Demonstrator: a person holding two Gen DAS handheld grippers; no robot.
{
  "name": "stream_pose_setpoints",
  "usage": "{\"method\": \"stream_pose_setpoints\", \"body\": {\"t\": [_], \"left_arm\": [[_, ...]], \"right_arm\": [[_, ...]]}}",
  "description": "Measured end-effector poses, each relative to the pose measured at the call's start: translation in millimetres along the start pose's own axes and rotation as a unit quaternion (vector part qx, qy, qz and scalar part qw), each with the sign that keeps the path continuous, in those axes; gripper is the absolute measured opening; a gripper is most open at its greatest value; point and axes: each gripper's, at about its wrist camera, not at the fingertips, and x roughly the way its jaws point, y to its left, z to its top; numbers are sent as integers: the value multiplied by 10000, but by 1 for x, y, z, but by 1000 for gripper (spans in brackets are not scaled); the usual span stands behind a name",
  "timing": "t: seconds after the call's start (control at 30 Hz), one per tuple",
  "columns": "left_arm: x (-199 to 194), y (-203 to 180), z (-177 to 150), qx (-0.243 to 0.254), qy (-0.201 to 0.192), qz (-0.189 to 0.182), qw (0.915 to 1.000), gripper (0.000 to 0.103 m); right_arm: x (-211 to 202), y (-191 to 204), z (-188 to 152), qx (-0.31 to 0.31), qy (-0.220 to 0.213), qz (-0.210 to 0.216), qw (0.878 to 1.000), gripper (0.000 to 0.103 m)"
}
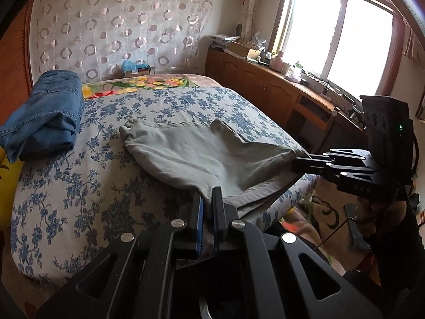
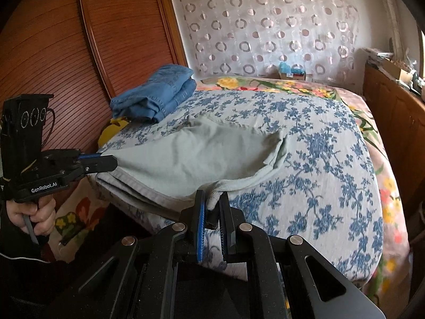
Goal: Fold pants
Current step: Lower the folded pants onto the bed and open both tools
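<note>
the left gripper (image 1: 208, 199) and right gripper (image 2: 212, 202) each pinch a near corner of the pale green pants (image 1: 202, 151), clamped tight. the pants lie mid-frame on the floral bedspread (image 1: 87, 175); folded jeans (image 1: 45, 117) sit upper left.

"GenRobot.AI" on left gripper (image 2: 107, 163)

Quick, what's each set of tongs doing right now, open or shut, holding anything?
Left tongs: shut on the grey pants.
Right tongs: shut on the same pants, at the near edge.
</note>
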Motion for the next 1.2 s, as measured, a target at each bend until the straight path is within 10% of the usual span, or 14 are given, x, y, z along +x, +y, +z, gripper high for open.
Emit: {"method": "stream_pose_setpoints", "body": {"t": [1.2], "left_arm": [[38,35,59,-184,-316,327,9988,6]], "right_arm": [[54,-26,35,255,-353,-132,9990,9]]}}
